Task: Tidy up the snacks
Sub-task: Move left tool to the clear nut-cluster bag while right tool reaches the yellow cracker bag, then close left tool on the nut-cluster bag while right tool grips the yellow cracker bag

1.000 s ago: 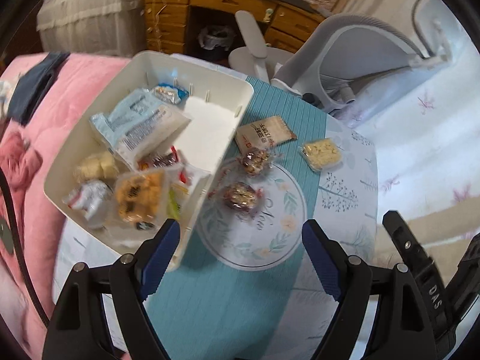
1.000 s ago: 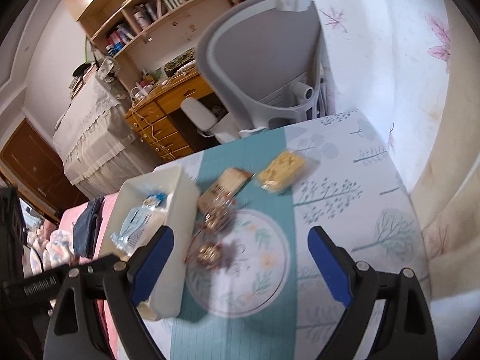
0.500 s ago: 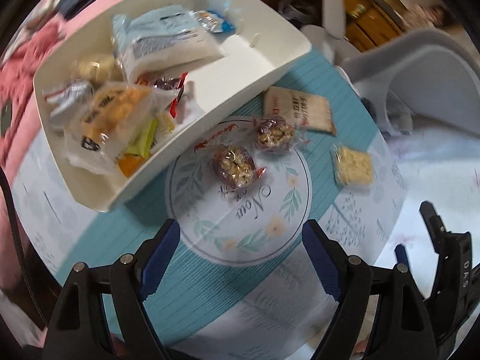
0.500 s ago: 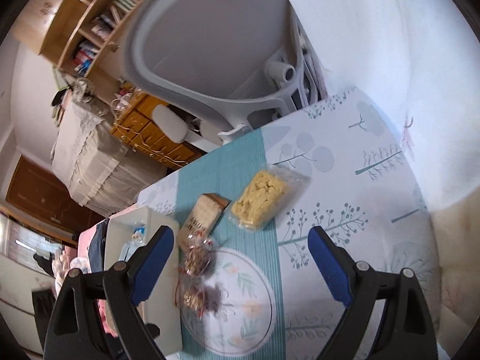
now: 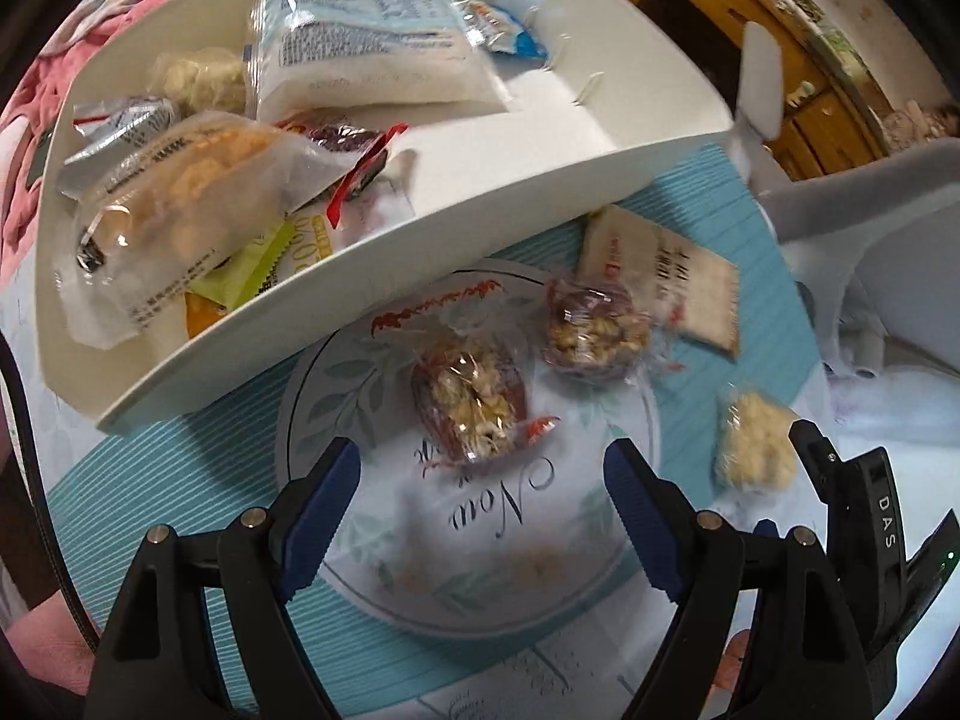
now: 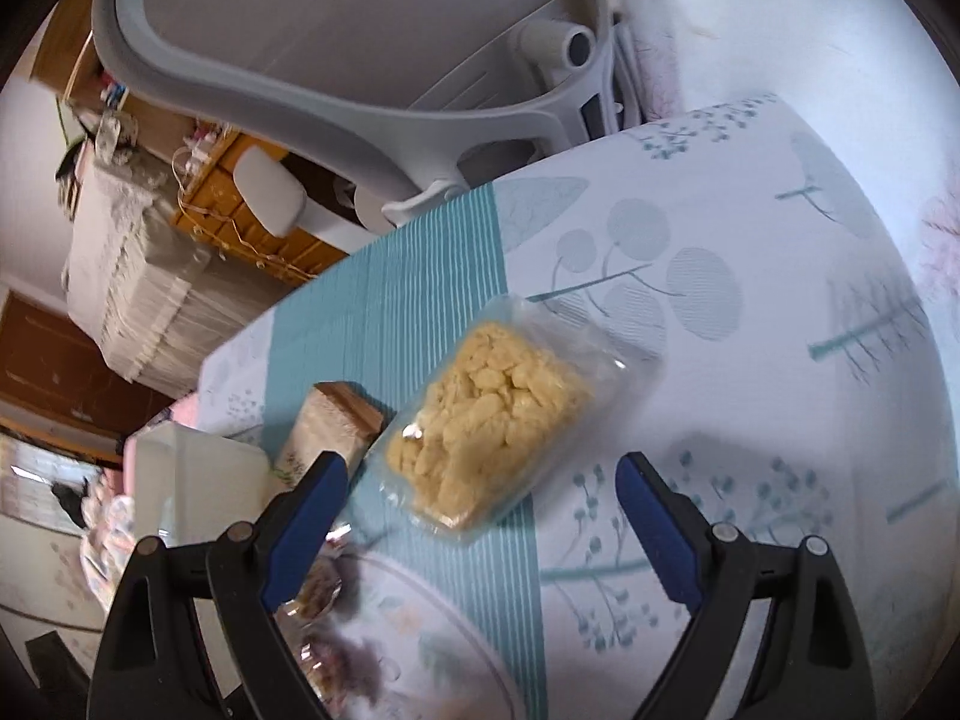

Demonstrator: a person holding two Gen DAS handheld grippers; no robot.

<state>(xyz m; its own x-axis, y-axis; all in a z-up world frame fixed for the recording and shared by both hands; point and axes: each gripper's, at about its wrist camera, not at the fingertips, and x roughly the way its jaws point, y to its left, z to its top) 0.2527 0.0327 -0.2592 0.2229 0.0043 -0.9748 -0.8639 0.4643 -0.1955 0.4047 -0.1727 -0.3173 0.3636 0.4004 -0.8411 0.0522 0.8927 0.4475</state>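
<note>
A white bin [image 5: 528, 177] holds several snack packets, among them a large pale blue bag [image 5: 366, 48]. On the tablecloth lie two clear-wrapped nut clusters [image 5: 471, 405] [image 5: 594, 327], a beige cracker pack [image 5: 672, 279] [image 6: 333, 429] and a yellow puffed-snack packet [image 5: 756, 450] [image 6: 492, 420]. My left gripper [image 5: 480, 474] is open, just short of the nearer nut cluster. My right gripper [image 6: 480, 486] is open, its blue pads [image 6: 657, 525] either side of the yellow packet's near end, just above it.
A grey office chair [image 6: 336, 54] stands behind the table's far edge. A wooden desk [image 5: 798, 72] is beyond it. Pink bedding [image 5: 36, 96] lies left of the bin. The right gripper's body [image 5: 870, 516] shows at the left view's lower right.
Both grippers have moved down and forward toward the table. The left has closed in on the nut clusters, the right on the yellow packet. Both stay open.
</note>
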